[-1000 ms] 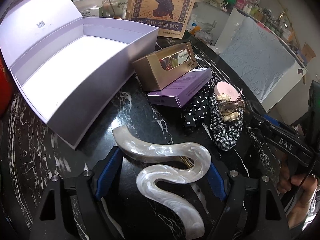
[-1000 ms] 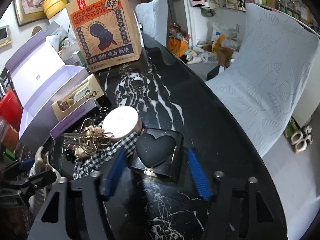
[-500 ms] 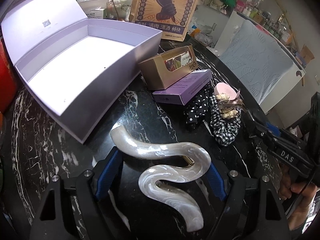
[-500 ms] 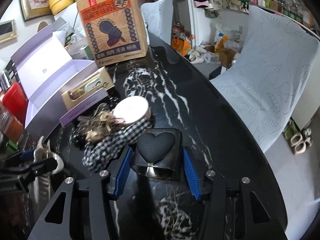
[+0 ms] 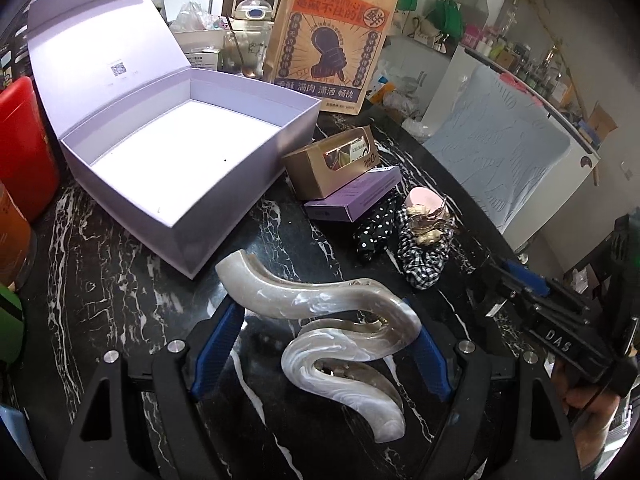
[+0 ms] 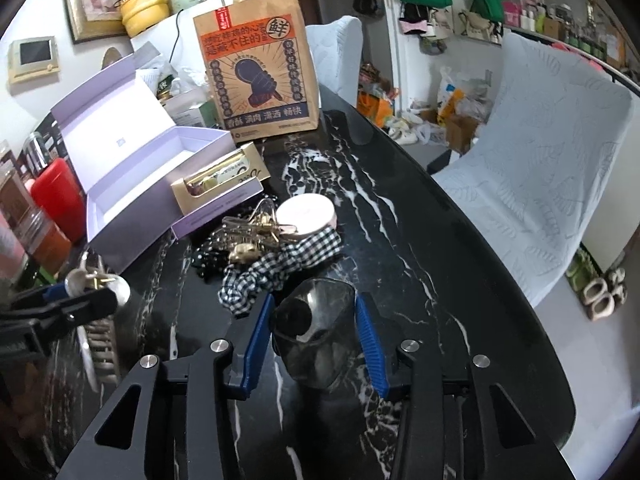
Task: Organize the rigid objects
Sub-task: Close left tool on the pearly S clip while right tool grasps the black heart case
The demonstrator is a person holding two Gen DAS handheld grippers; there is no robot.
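Observation:
My left gripper (image 5: 320, 332) is shut on a pearly white S-shaped hair clip (image 5: 332, 328) and holds it above the black marble table, in front of the open, empty lilac box (image 5: 176, 148). My right gripper (image 6: 314, 328) is shut on a glossy black heart-lid case (image 6: 316, 332), lifted and tilted off the table. A gold window box (image 5: 332, 162), a purple flat box (image 5: 356, 196), a pink round compact (image 6: 306, 216), a gold claw clip (image 6: 256, 232) and scrunchies (image 6: 280, 268) lie between them.
A printed paper bag (image 5: 332, 44) stands behind the lilac box. A red container (image 5: 22, 148) stands at the left table edge. A covered chair (image 6: 540, 184) is beside the table's right edge. The marble table (image 6: 420, 240) runs back toward the bag.
My right gripper closed on the black heart case and lifted it, tilting it. My left gripper rose with the white clip and drew back a little from the lilac box.

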